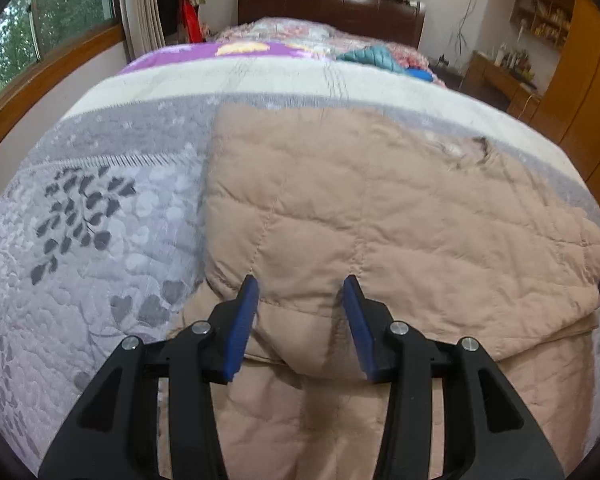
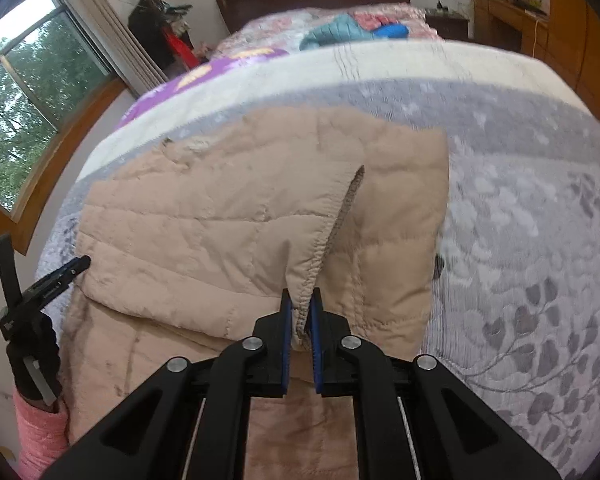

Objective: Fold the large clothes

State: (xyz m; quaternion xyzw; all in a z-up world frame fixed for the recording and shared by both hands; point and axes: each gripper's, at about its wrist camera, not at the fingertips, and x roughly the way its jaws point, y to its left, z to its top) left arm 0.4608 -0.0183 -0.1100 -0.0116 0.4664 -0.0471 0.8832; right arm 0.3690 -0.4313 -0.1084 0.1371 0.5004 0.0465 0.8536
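A beige quilted down jacket lies partly folded on the bed; it also shows in the right wrist view. My left gripper is open, its blue pads on either side of a folded edge of the jacket, not clamping it. My right gripper is shut on the jacket's gathered cuff or hem and holds that flap lifted over the jacket's body. The left gripper shows at the left edge of the right wrist view.
The bed is covered by a grey floral quilt with a cream band behind. Teal and blue clothes lie near the dark headboard. A window is at left, wooden cabinets at right.
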